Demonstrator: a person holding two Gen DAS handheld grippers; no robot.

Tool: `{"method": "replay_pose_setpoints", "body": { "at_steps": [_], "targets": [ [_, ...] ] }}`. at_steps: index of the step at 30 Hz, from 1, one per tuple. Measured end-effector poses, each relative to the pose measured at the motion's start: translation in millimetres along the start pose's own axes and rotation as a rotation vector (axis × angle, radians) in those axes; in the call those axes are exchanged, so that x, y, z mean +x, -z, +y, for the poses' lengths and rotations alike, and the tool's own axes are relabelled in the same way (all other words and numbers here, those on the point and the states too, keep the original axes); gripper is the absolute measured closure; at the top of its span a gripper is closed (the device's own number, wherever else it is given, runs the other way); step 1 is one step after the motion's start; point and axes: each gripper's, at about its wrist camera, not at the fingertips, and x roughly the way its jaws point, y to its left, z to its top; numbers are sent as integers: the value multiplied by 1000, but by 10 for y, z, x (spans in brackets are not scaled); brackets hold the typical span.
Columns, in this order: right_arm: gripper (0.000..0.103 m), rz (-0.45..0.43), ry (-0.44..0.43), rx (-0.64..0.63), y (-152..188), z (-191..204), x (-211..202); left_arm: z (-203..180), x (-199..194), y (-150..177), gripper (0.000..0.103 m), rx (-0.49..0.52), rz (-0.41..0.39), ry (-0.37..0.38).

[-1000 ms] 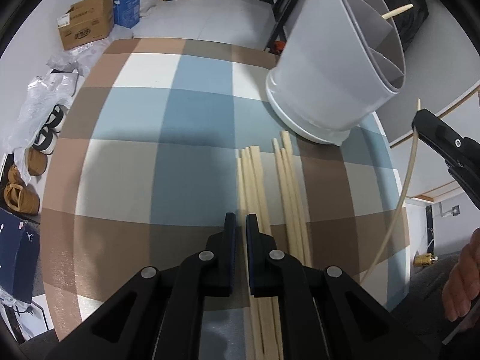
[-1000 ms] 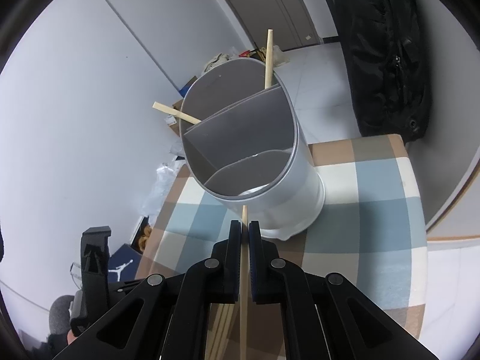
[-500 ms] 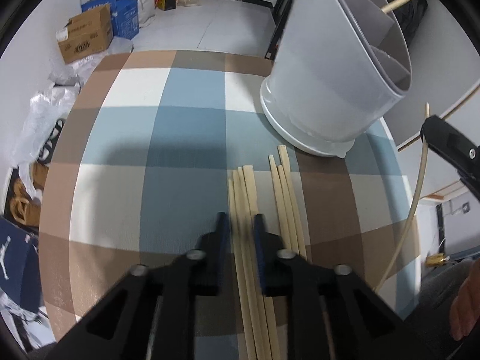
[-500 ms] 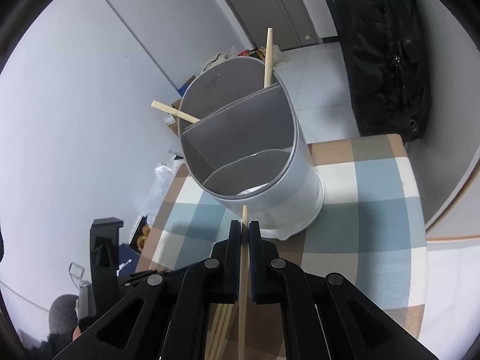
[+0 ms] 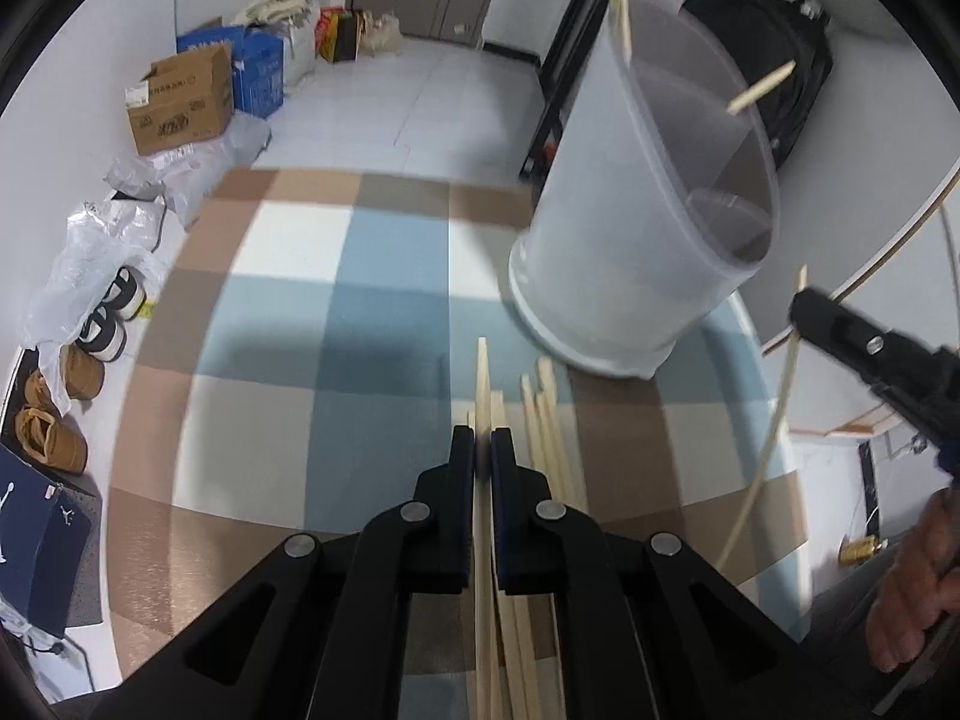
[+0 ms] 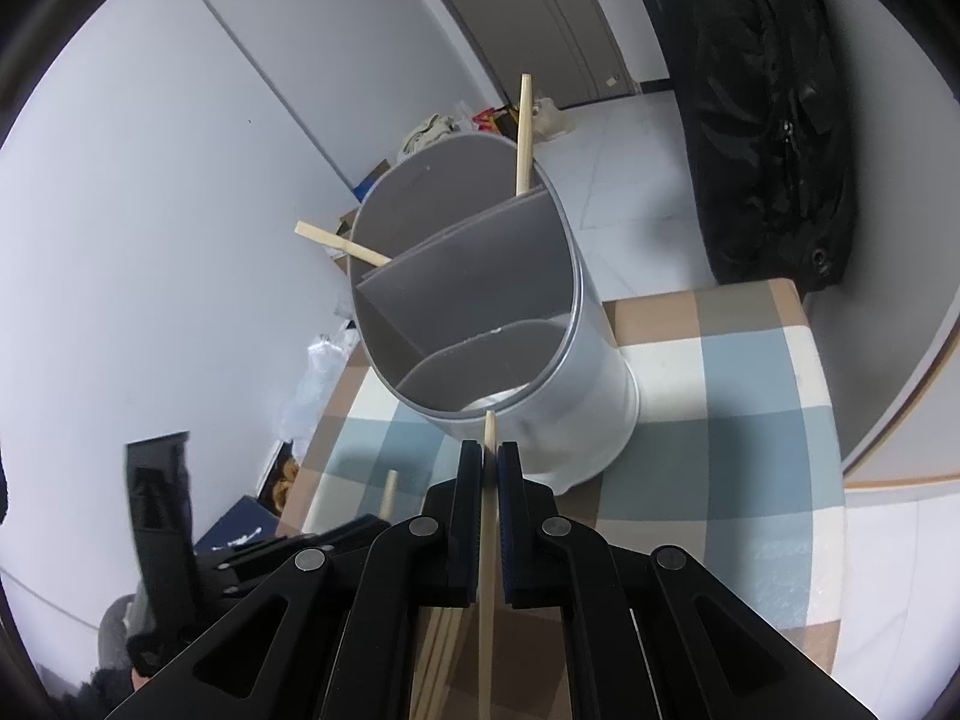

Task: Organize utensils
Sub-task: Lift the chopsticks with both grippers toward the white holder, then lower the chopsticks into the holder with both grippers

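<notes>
Since the earlier frame the left gripper (image 5: 482, 450) had closed its jaws on one pale wooden chopstick (image 5: 482, 381) from the loose row of chopsticks (image 5: 543, 420) on the checked blue-and-brown cloth (image 5: 336, 360), and its tip now stood clear of the row. Its long axis ran straight ahead along the fingers, with the grey divided plastic utensil holder (image 5: 636, 240) ahead and to the right. The right gripper (image 6: 490, 462), nearer that holder, gripped its own chopstick (image 6: 487, 534) just short of the rim, unchanged.
</notes>
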Motion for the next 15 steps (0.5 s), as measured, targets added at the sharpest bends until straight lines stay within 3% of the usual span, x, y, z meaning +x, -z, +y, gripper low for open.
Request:
{"method": "replay_pose_setpoints", "body": {
  "at_steps": [6,15],
  "targets": [
    [99,-61,-17,-7,6,45,-212,-120,-386,-21,102,49,-131,11],
    [99,-136,-33,-78,41,255,-480,-209,-545,-136,102,89,-189,24]
  ]
}}
